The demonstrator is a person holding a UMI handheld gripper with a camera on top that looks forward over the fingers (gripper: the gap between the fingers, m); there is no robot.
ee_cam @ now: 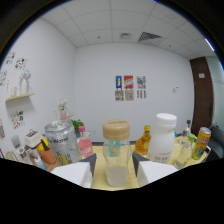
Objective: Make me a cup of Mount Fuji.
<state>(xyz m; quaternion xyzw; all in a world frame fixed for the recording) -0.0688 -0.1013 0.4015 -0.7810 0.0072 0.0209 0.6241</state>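
Observation:
A clear bottle (pixel 116 157) with a tan lid stands on the yellowish table (pixel 100 175), right between my fingers. A white layer fills its bottom part. My gripper (pixel 114 162) is open: the left fingertip (pixel 89 162) keeps a small gap from the bottle, and the right fingertip (pixel 139 161) sits close beside it. Beyond the bottle a row of drink containers stands across the table.
Left of the bottle are a large silver can (pixel 61 142) and a pink bottle (pixel 85 145). To its right stand an amber bottle (pixel 143 141), a big white jar (pixel 163 136), a clear glass bottle (pixel 183 145) and a yellow can (pixel 201 143). A white wall with posters (pixel 129 87) lies behind.

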